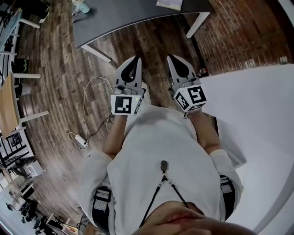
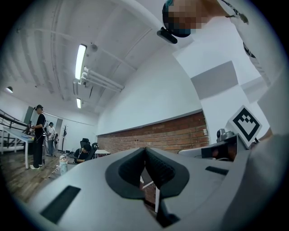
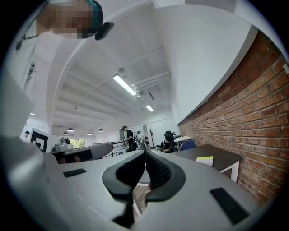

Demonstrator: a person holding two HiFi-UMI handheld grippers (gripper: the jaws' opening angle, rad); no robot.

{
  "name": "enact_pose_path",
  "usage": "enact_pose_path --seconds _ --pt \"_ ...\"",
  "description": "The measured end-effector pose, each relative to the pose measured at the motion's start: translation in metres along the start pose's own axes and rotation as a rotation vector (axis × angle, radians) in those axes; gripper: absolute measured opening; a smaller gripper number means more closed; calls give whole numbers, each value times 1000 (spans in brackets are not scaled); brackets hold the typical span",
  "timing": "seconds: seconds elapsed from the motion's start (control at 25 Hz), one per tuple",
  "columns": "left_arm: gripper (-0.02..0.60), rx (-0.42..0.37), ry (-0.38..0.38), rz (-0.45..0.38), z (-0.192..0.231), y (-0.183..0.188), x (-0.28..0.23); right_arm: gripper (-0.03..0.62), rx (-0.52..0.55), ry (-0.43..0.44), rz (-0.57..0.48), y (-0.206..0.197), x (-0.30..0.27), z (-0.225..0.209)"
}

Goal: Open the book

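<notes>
Left gripper (image 2: 145,150) and right gripper (image 3: 145,154): jaws pressed together, empty. Book (image 3: 204,161) lies on dark tabletop (image 3: 219,154), ahead-right of right jaws, well apart. Close in, then spread jaws before catching the cover edge.

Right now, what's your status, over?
Left tongs, right tongs shut, empty. Book on dark table, not reached. Path looks open.

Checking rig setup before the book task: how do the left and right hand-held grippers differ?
Left hand-held gripper shows its marker cube square-on; right hand-held gripper shows its marker cube corner-on, two faces. Left is over wood floor; right is nearer the brick wall. Both are shut and empty.
</notes>
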State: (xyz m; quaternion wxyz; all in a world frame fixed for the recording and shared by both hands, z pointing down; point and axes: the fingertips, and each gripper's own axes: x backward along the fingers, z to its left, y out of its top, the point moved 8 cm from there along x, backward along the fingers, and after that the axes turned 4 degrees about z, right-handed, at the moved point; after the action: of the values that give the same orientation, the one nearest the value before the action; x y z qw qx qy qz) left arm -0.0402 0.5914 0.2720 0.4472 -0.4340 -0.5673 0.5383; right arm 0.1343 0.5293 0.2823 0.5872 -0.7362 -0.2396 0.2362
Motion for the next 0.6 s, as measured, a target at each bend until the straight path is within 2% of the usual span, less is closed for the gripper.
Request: enact_pose_path --seconds 0.6 --pt "21 -13 -58 28 68 -8 -107 35 -50 -63 2 15 -102 -61"
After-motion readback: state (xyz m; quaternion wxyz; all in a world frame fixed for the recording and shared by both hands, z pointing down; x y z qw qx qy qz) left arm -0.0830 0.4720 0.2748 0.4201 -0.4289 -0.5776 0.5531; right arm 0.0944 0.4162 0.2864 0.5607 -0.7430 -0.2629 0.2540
